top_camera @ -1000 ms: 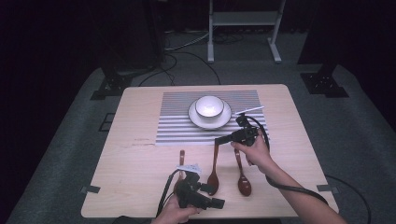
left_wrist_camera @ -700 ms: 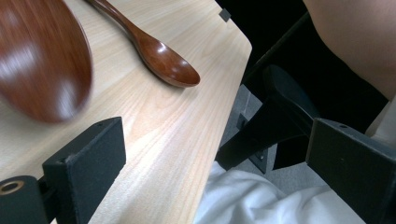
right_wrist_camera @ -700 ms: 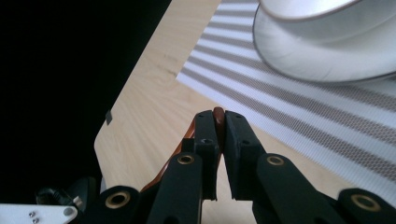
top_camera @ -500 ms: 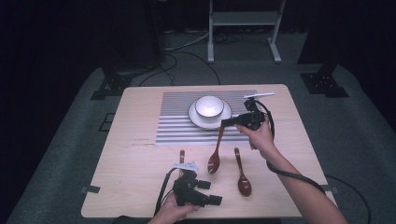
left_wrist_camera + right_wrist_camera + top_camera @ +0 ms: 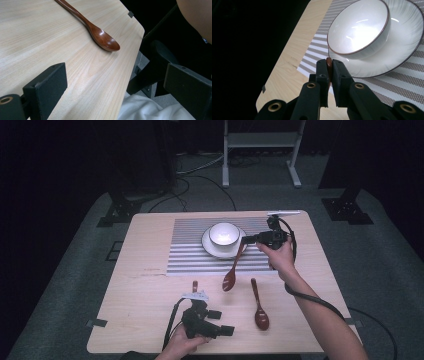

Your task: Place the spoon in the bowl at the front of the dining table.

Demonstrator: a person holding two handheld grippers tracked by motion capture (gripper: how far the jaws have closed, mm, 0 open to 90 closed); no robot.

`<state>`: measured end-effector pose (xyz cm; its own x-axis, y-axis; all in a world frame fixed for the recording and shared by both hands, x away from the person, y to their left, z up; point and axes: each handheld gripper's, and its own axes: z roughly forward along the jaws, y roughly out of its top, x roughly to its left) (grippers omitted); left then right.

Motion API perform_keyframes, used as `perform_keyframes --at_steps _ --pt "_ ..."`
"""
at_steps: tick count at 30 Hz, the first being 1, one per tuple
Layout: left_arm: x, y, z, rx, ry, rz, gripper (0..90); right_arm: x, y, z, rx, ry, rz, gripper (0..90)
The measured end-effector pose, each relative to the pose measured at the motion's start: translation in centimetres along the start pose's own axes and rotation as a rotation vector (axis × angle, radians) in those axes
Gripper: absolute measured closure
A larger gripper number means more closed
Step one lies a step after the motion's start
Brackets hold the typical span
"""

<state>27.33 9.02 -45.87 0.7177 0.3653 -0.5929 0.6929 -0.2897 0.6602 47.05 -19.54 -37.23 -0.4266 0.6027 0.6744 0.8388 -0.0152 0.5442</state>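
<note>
My right gripper (image 5: 246,240) is shut on the handle tip of a brown wooden spoon (image 5: 231,276), which slants down from it toward the front edge of the striped mat (image 5: 190,255). The right gripper view shows the handle end (image 5: 328,61) pinched between the jaws of the right gripper (image 5: 328,68). Just beyond it stands the white bowl (image 5: 359,30) on its plate (image 5: 404,47). A second spoon (image 5: 260,311) lies on the bare wood. My left gripper (image 5: 224,322) rests open near the front edge, and its view shows that spoon (image 5: 100,36) ahead of the left gripper (image 5: 117,85).
A third spoon's handle tip (image 5: 194,284) pokes out behind the left gripper. The bowl (image 5: 223,233) and plate (image 5: 214,251) stand at the mat's back middle. A grey strip (image 5: 284,212) lies at the table's far right edge. The table edge (image 5: 130,72) runs between the left jaws.
My right gripper has lifted one spoon by its handle from beside the other and carried it back toward the bowl. The left gripper has stayed almost still.
</note>
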Motion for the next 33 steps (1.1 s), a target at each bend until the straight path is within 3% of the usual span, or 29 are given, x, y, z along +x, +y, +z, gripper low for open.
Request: perform_keyframes --at_steps 21,33 --pt "0.2 0.1 -0.3 -0.015 0.017 0.004 3.6 -1.4 4.0 -1.7 -0.148 -0.071 0.076 83.3" --pt "0.3 0.1 -0.6 -0.018 0.01 0.0 3.7 -1.7 5.9 -1.0 -0.203 -0.096 0.114 83.4"
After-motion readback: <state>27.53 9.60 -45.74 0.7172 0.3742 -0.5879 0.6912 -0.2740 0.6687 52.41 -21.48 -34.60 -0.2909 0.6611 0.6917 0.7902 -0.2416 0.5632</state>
